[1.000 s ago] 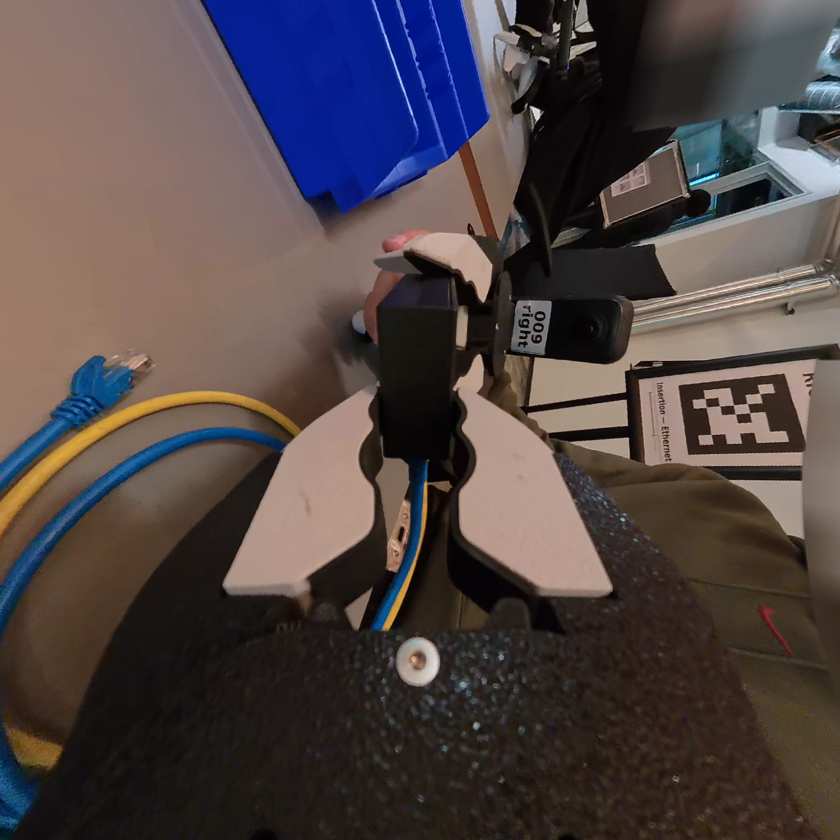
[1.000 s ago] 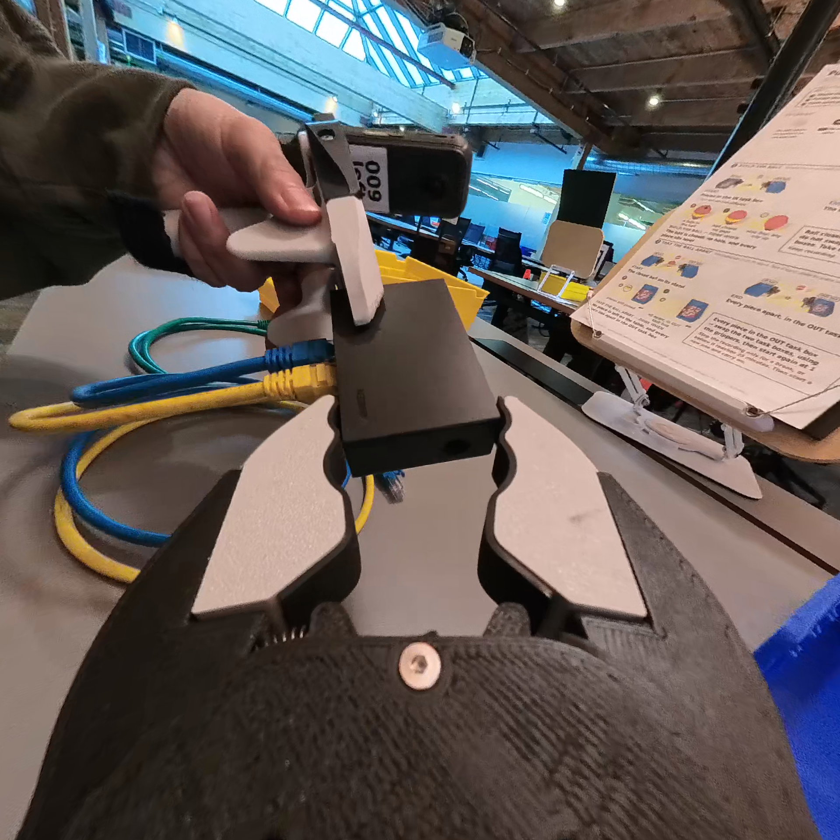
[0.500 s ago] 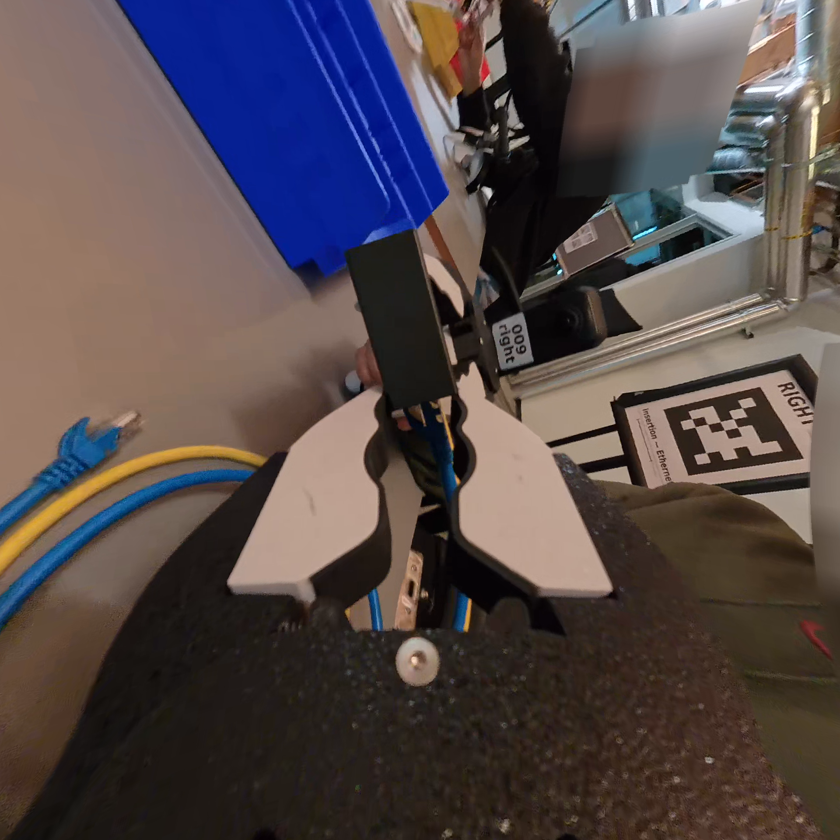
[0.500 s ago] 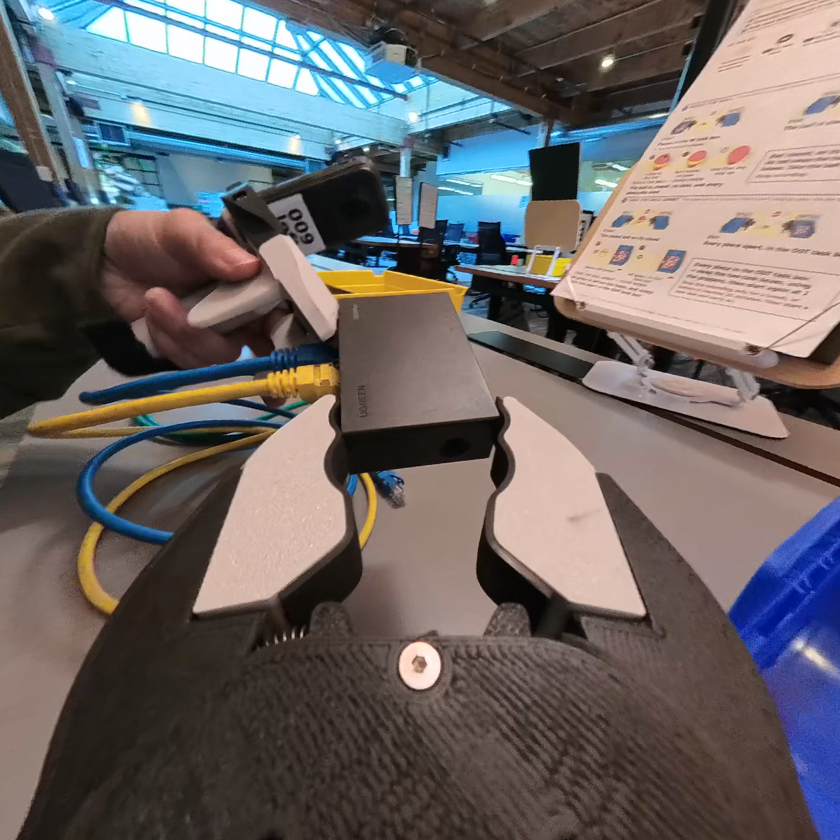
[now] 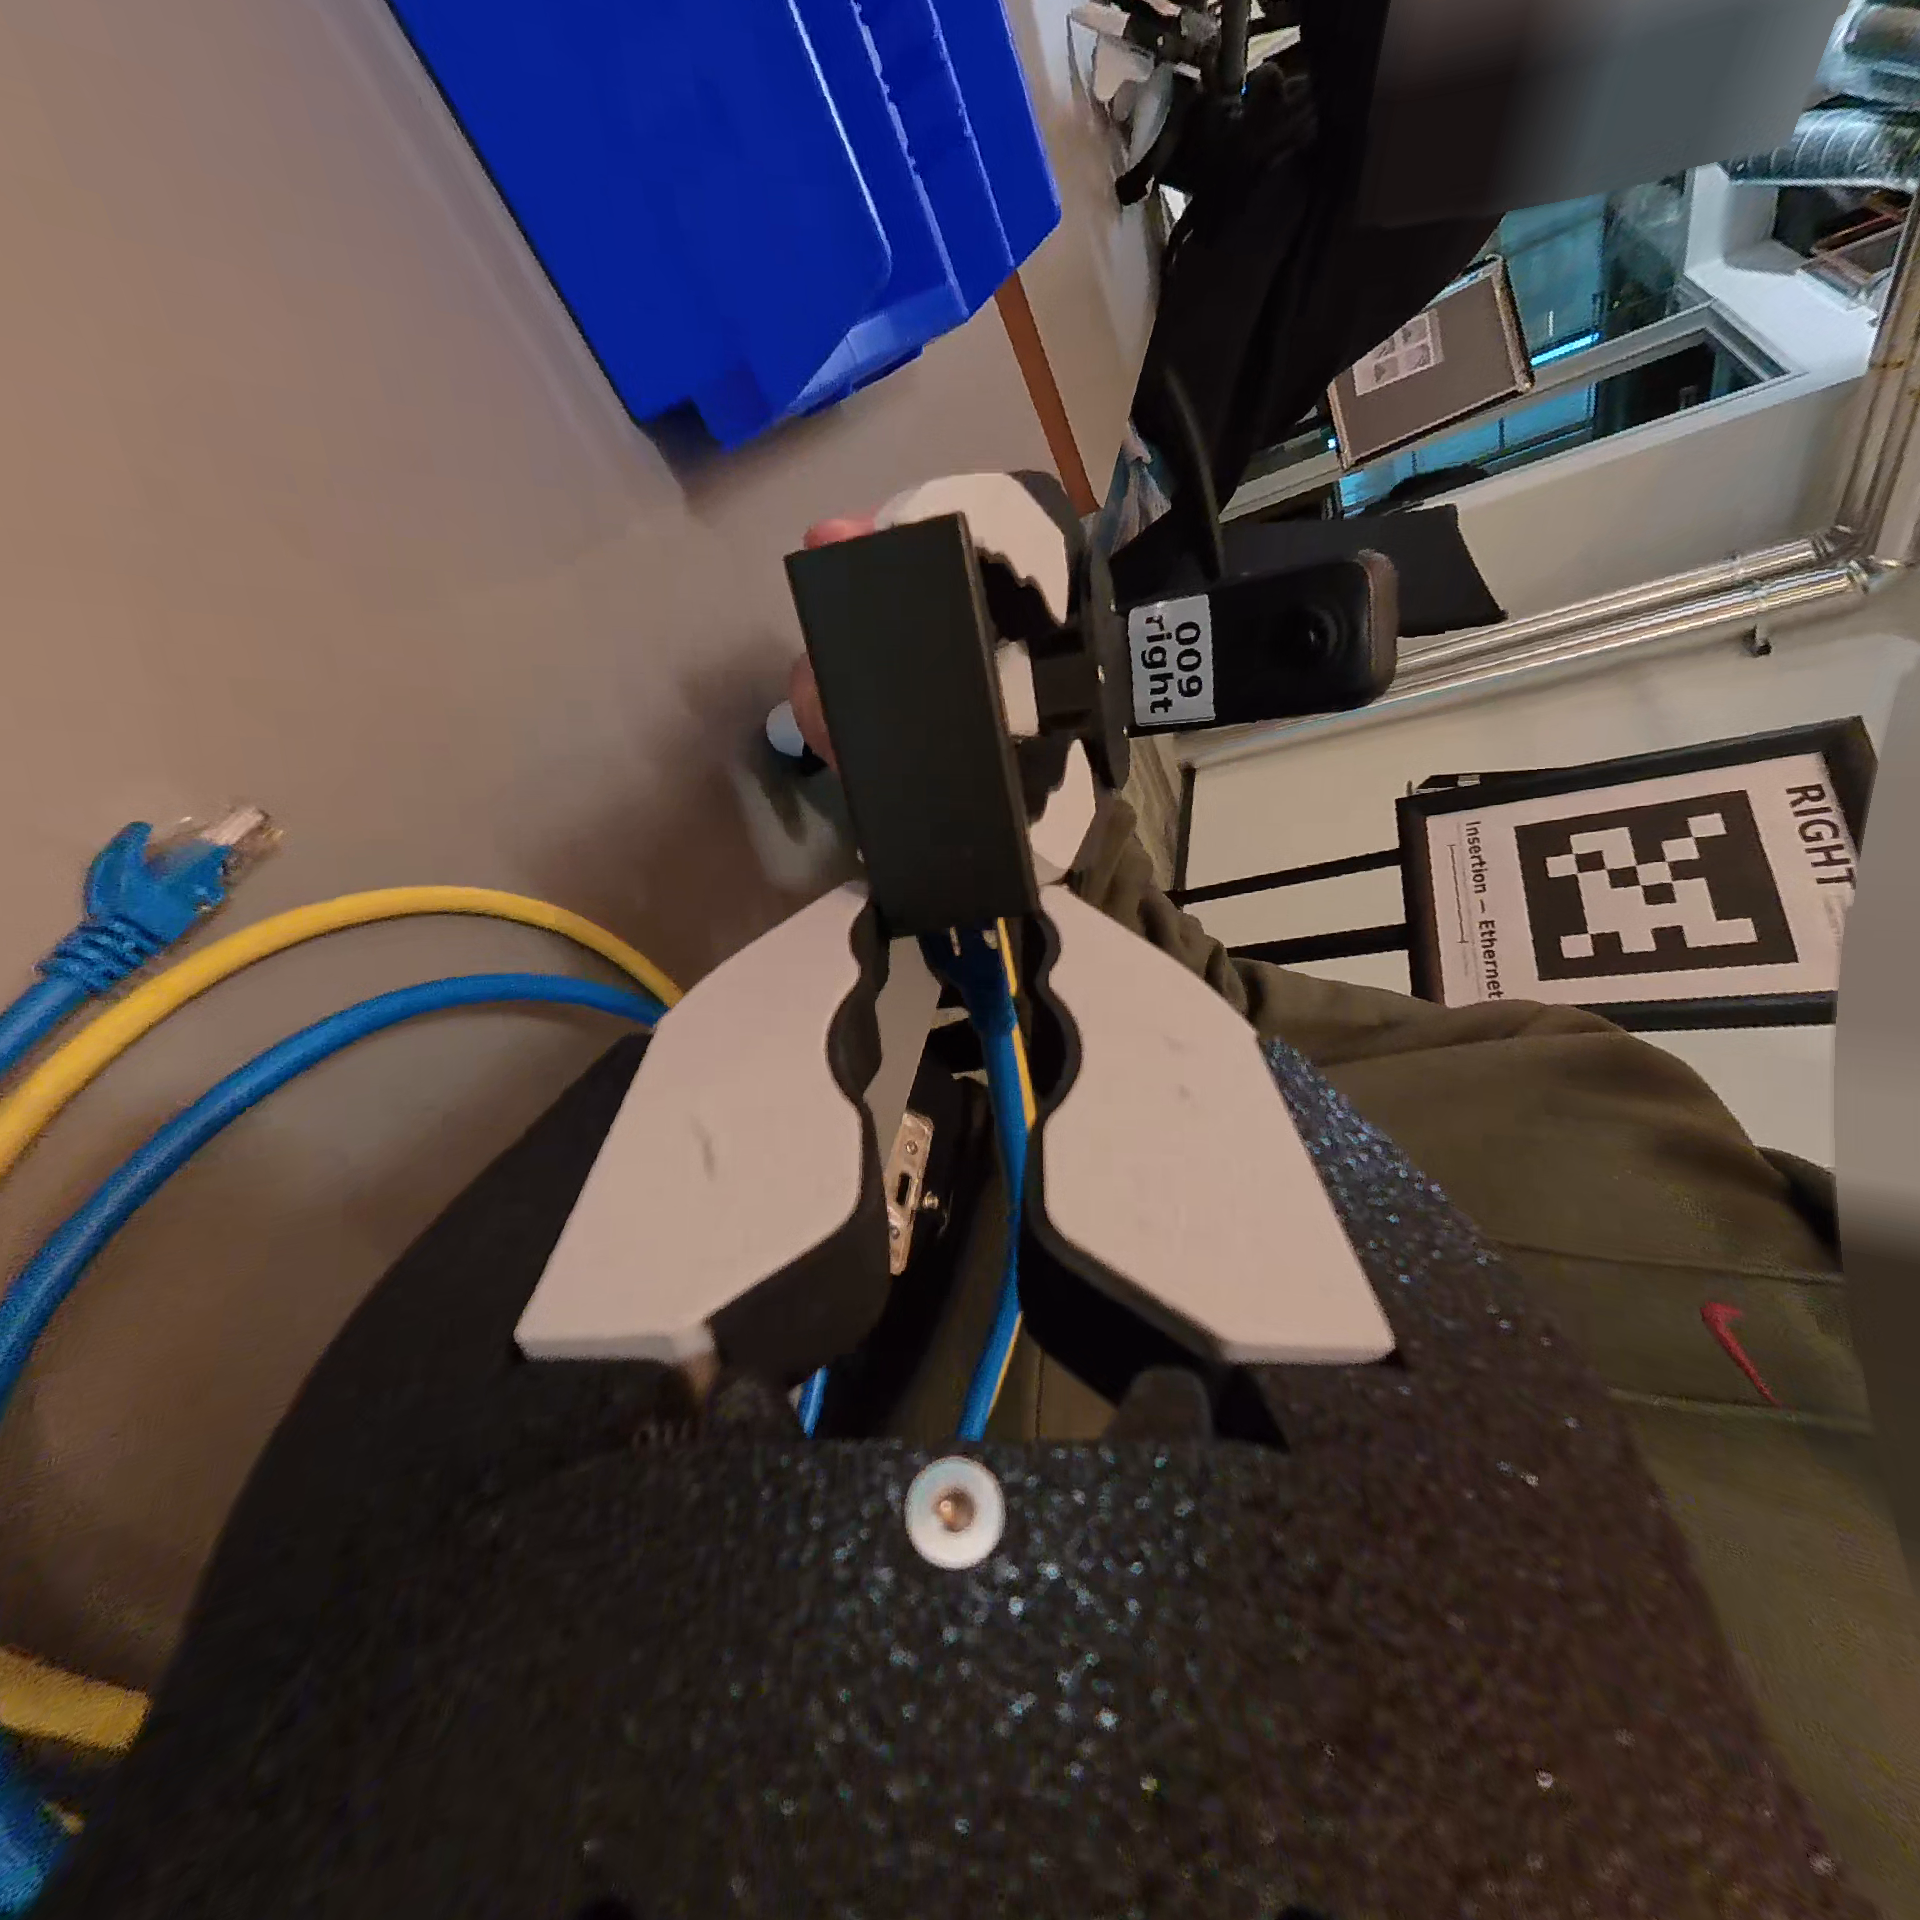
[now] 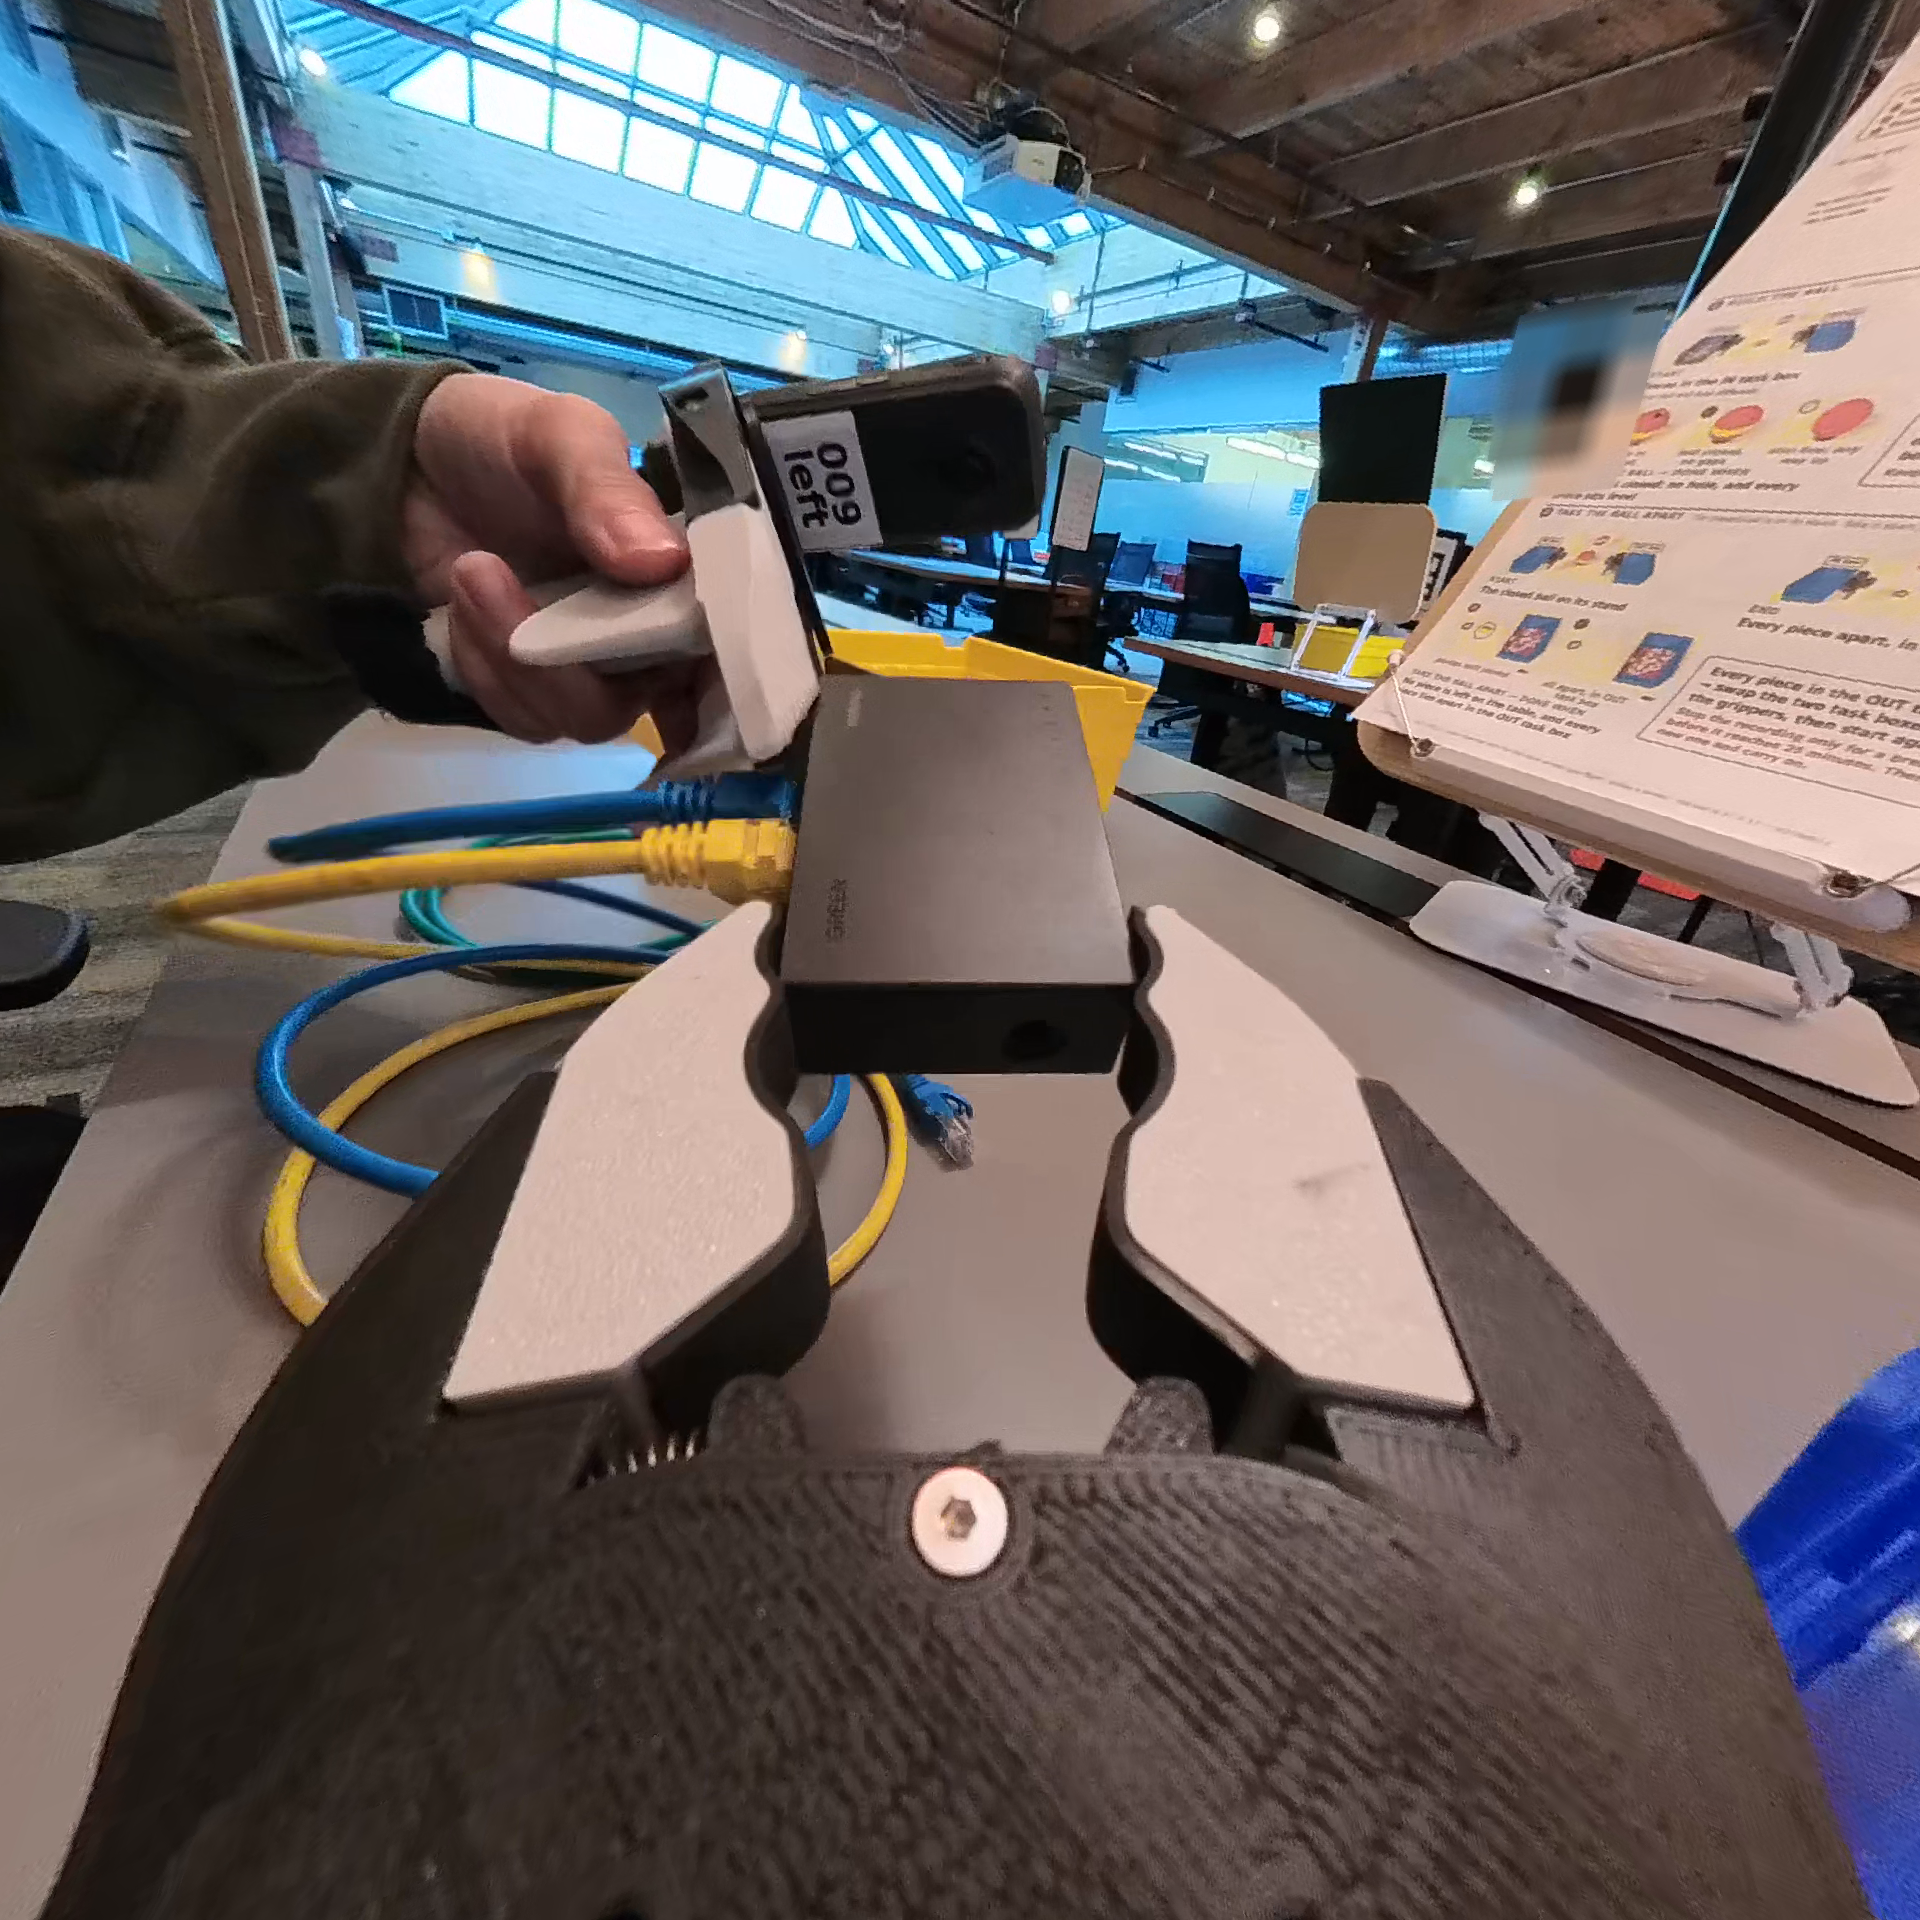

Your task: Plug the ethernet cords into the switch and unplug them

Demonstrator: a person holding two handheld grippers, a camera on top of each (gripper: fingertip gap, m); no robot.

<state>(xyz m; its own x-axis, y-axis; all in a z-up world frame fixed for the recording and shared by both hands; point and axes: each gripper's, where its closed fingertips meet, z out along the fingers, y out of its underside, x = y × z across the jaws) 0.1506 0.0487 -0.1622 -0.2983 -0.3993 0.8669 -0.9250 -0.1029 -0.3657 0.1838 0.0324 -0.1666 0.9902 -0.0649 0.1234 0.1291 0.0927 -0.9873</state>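
My right gripper point(image 6: 954, 935) is shut on the near end of the black switch point(image 6: 956, 831) and holds it above the grey table point(image 6: 1403, 1060). A blue plug point(image 6: 727, 800) and a yellow plug point(image 6: 727, 857) sit in the ports on its left side. My left gripper point(image 5: 951, 930) is closed around the blue cord point(image 5: 987, 997) right at the switch point(image 5: 914, 717), with the yellow cord beside it. One left finger point(image 6: 753, 644) shows above the blue plug. A loose blue plug point(image 5: 156, 883) lies on the table, and it also shows in the right wrist view point(image 6: 940, 1117).
Blue and yellow cord loops point(image 6: 312, 1122) and a green cable point(image 6: 447, 914) lie on the table at the left. A yellow bin point(image 6: 1039, 675) stands behind the switch. An instruction board on a stand point(image 6: 1714, 675) is at the right. A blue bin point(image 5: 748, 208) stands near the right gripper.
The switch tipped up and came back level. My left fingertips, which flanked the switch's end, now sit just behind it at the plugs. The jaw gaps look unchanged.
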